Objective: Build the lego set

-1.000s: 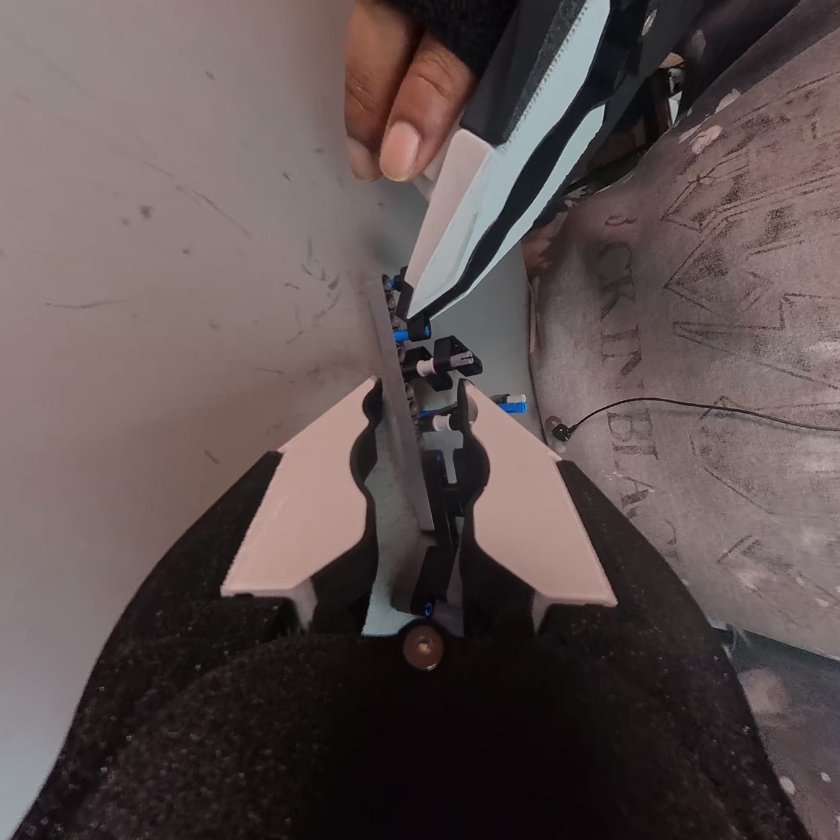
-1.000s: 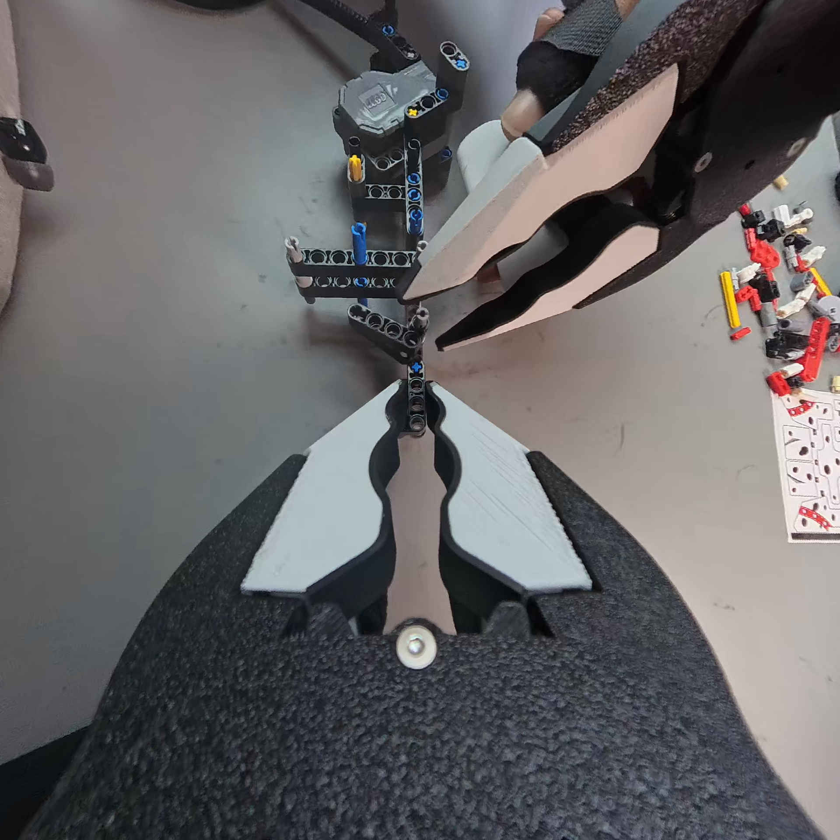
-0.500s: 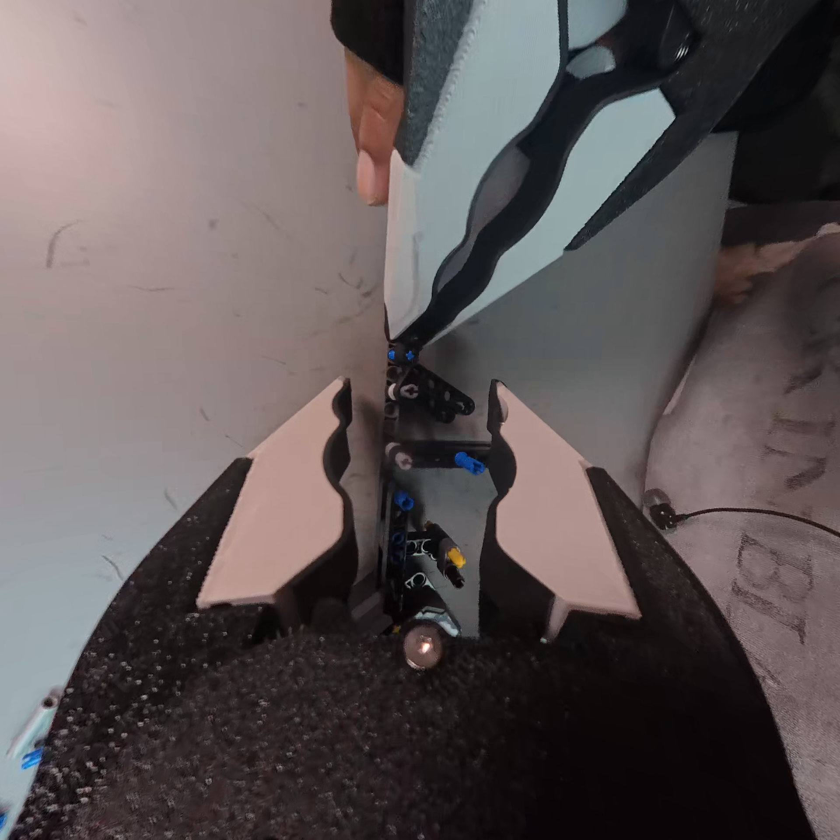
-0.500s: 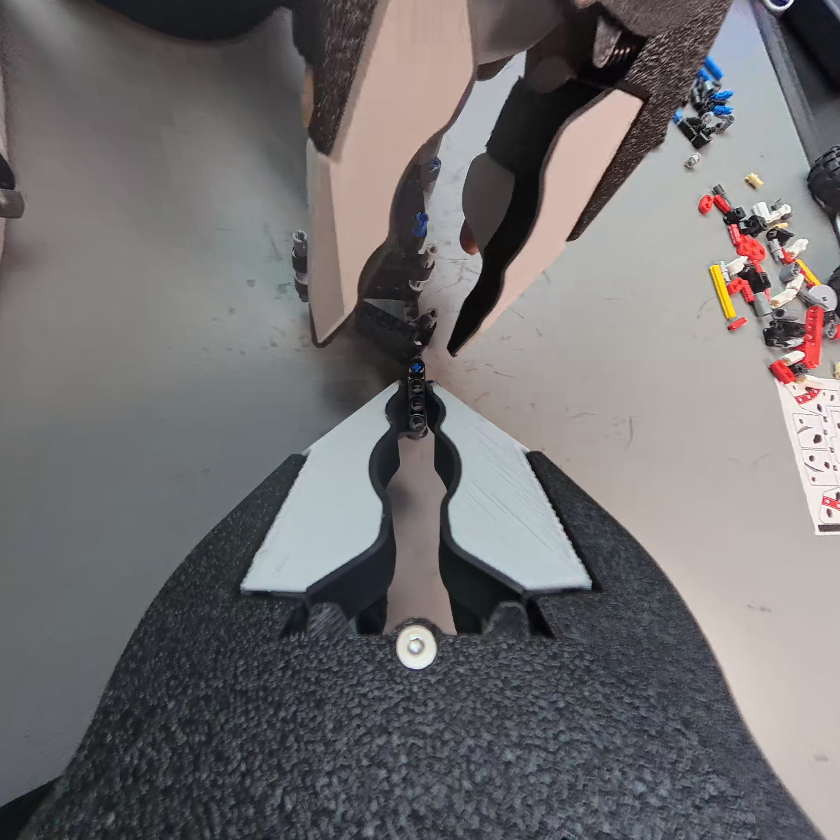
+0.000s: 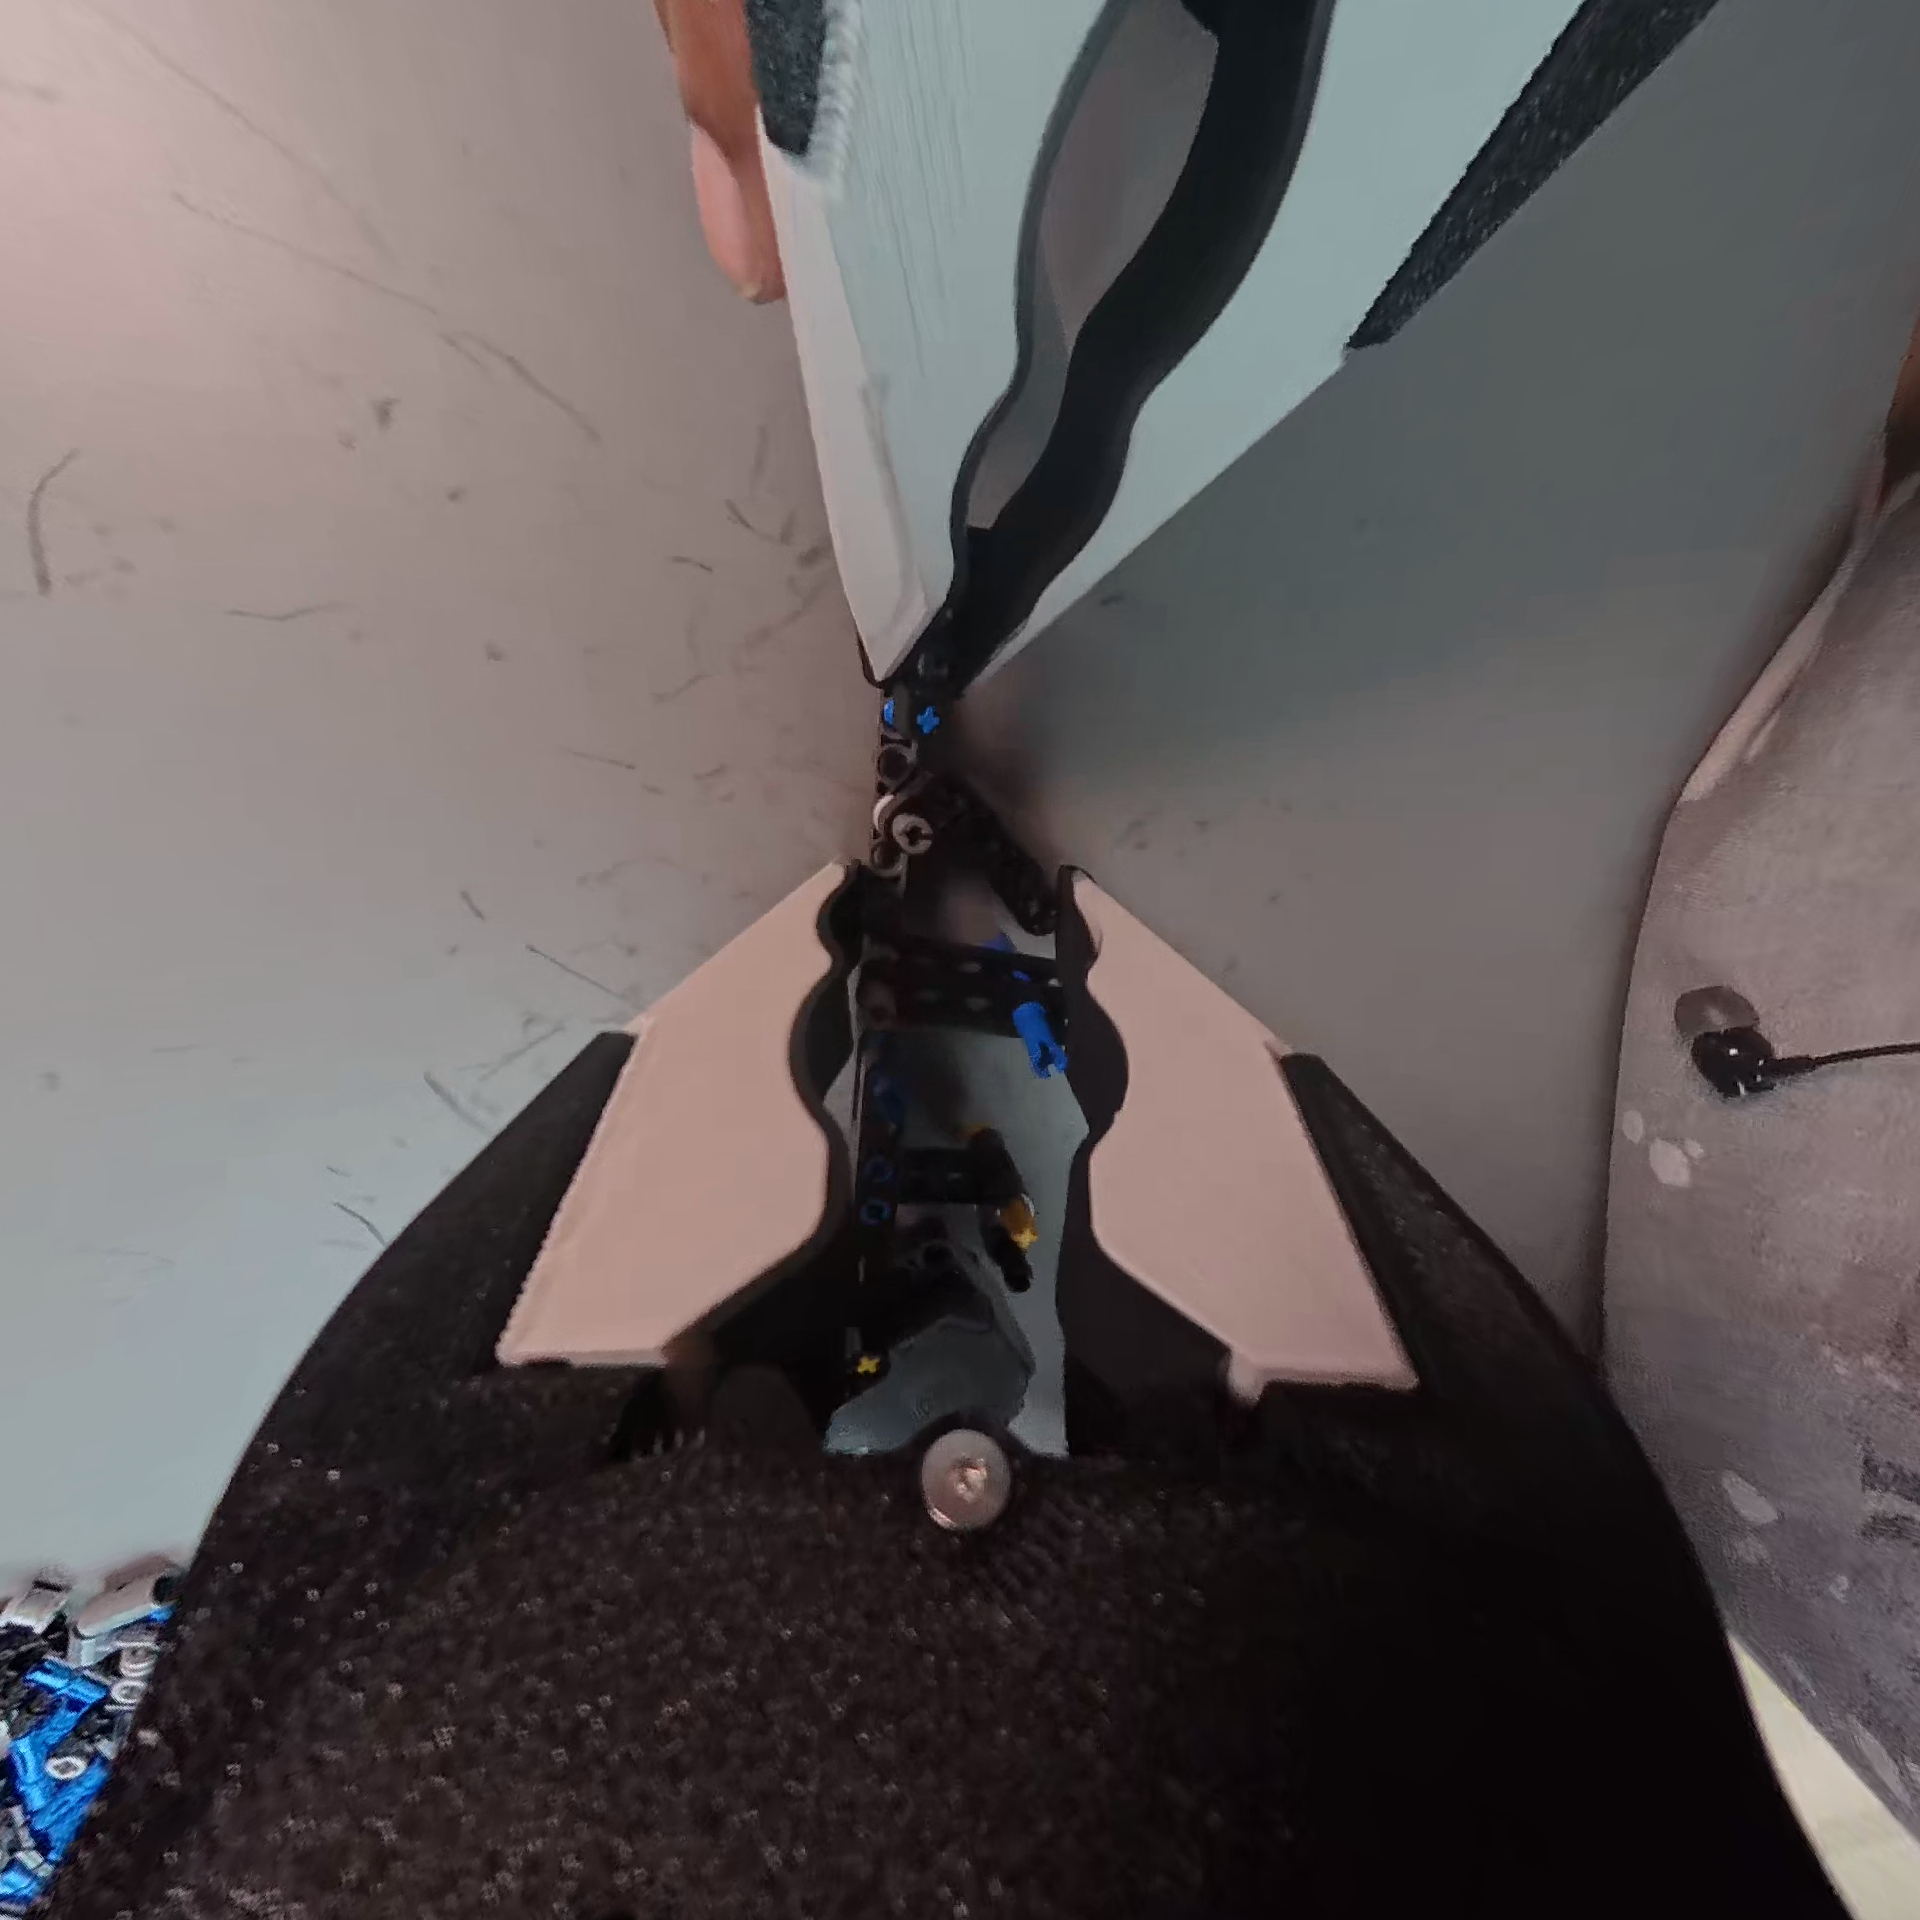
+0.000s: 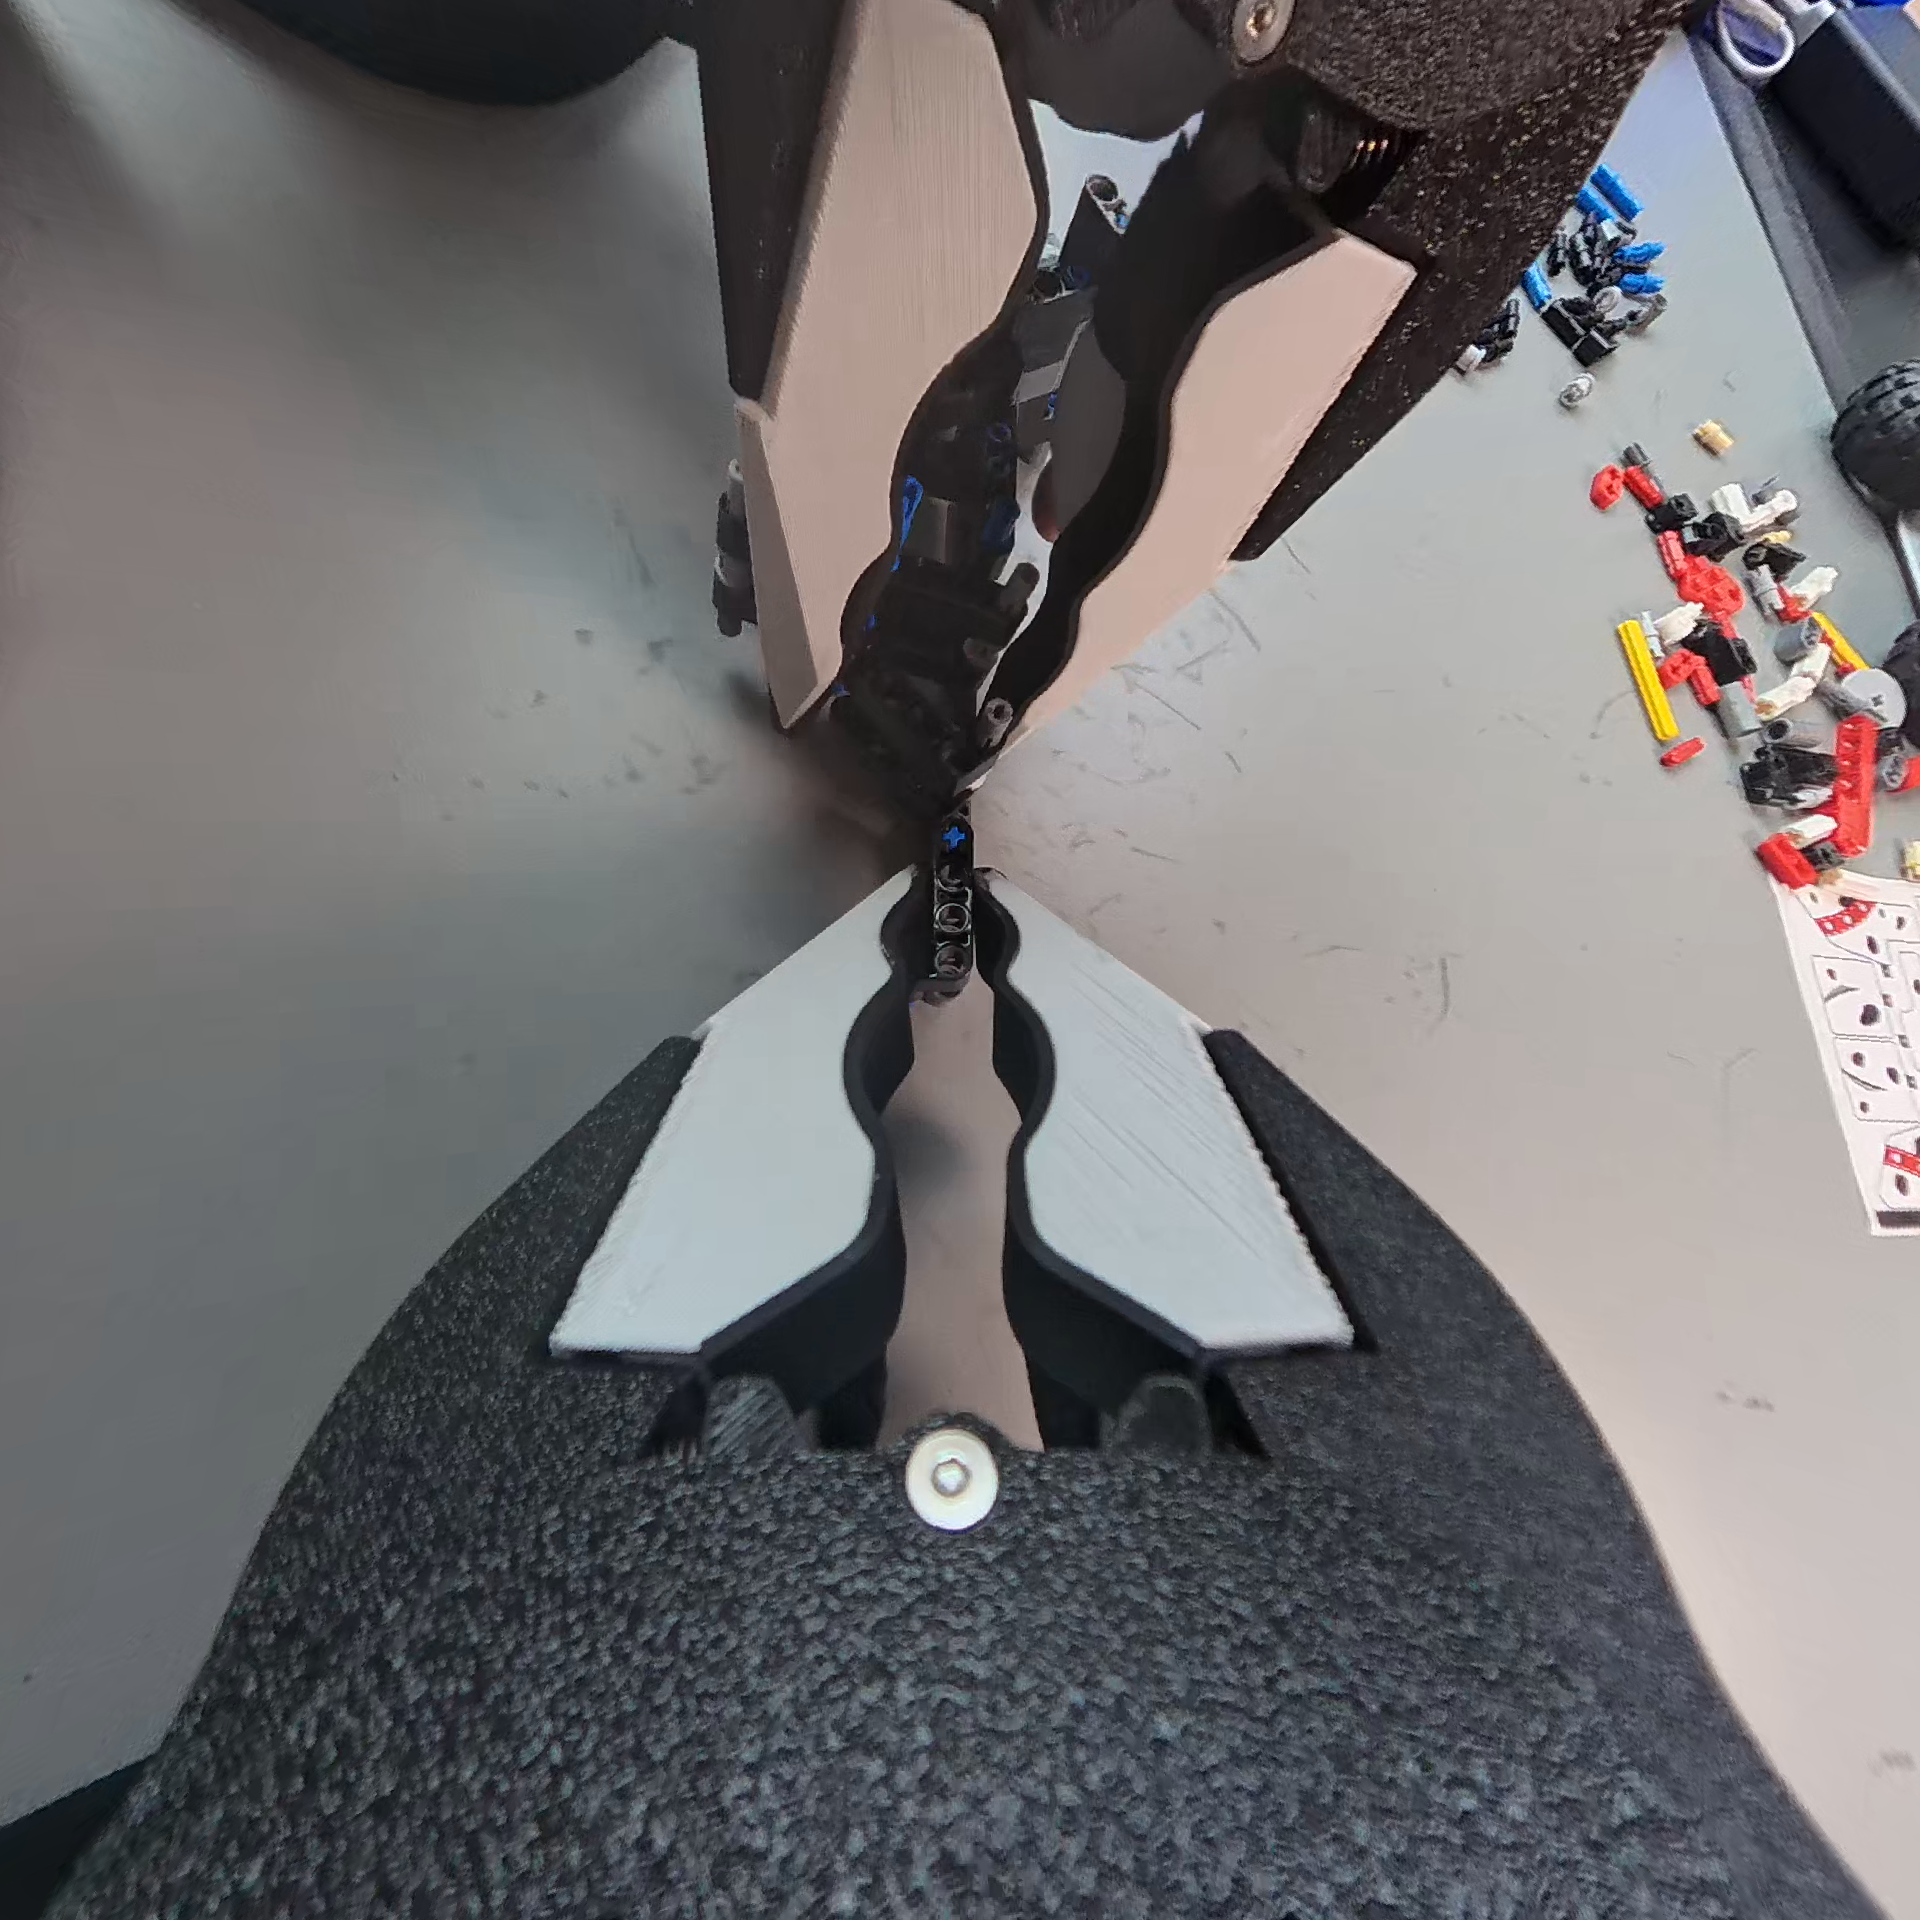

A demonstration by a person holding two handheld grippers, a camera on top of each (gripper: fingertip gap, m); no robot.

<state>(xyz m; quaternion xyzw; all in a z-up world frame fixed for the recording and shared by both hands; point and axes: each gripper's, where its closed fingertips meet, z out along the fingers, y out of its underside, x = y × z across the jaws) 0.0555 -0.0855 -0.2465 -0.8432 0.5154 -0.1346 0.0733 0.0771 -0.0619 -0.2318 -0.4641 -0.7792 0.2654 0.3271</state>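
Note:
A black lego assembly [image 5: 961, 997] of studless beams with blue pins and a grey motor block lies on the grey table [image 5: 312, 623]. My left gripper [image 5: 956, 883] straddles it lengthwise, and its pink fingers [image 5: 707, 1143] press a cross beam from both sides. My right gripper [image 6: 951, 883] is shut on the thin black beam [image 6: 951, 914] at the assembly's near end. The two grippers face each other tip to tip. The left gripper [image 6: 904, 727] also shows in the right wrist view, and the right gripper [image 5: 925, 670] in the left wrist view.
Loose red, black, white and yellow pieces [image 6: 1766, 644] lie at the right, with blue and black pins [image 6: 1600, 281], a tyre [image 6: 1881, 436] and a sticker sheet [image 6: 1870, 1039]. Blue pieces [image 5: 52, 1714] lie near the left gripper. Grey fabric with a black cable [image 5: 1766, 1060] borders the table. My hands' fingertips stand some 4 centimeters from each other.
My left gripper let go of the assembly's side, opened, swung round end-on over it and closed in on the cross beam. My right gripper stayed shut on the end beam.

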